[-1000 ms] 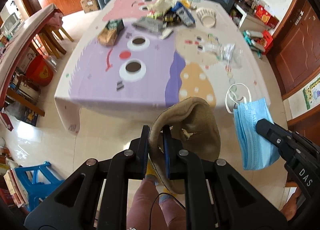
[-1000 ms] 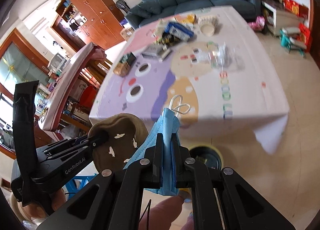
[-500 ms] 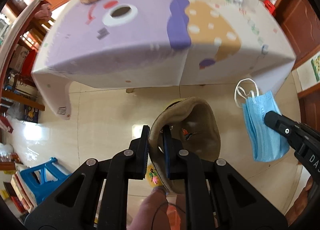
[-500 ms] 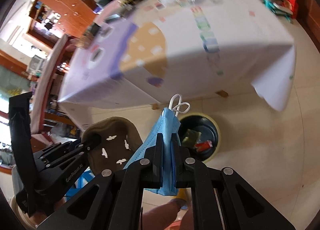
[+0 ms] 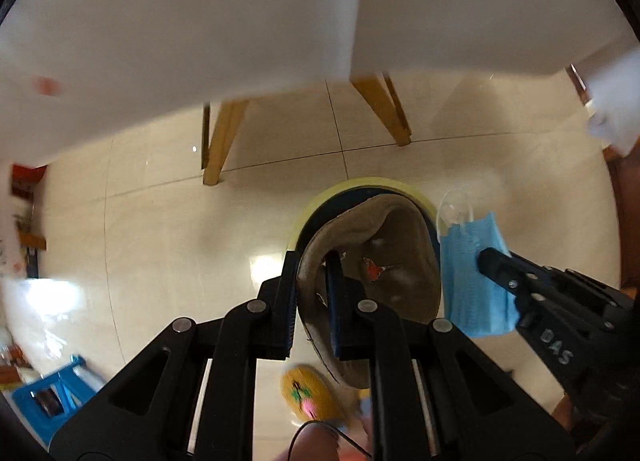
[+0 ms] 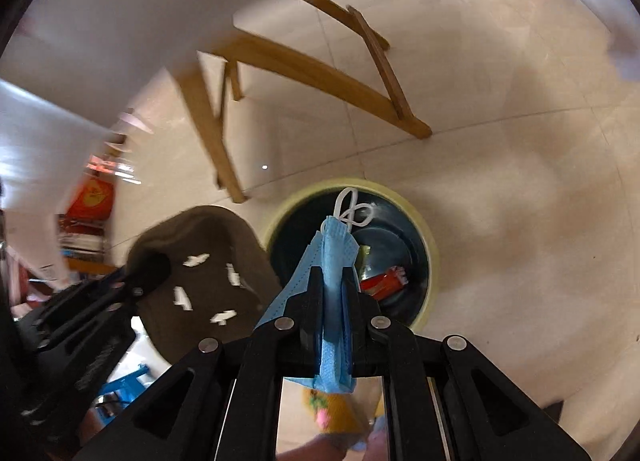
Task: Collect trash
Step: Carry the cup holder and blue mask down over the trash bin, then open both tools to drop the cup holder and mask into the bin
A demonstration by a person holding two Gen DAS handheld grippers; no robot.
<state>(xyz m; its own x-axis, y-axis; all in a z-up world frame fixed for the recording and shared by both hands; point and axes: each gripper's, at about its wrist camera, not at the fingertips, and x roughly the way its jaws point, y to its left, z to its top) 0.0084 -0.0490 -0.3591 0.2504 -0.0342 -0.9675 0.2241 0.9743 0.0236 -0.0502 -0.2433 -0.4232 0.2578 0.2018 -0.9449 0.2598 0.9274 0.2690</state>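
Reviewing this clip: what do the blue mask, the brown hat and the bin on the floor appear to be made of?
Blue mask: thin non-woven fabric, matte, pleated, with white elastic loops. Brown hat: soft cloth, probably felt or cotton, matte and floppy, with small white bird shapes on it. Bin: likely plastic, with a smooth pale yellow rim and a dark, faintly glossy inside.

the left matte-black plastic two-finger gripper (image 5: 312, 281) has flat narrow fingers on angular linkage arms with triangular cut-outs — round silver rivets sit at each pivot. the right matte-black plastic two-finger gripper (image 6: 331, 293) is built the same way; its side carries pale raised lettering (only "das" is legible). the person wears a yellow slipper with a pink and green pattern (image 5: 308, 397).
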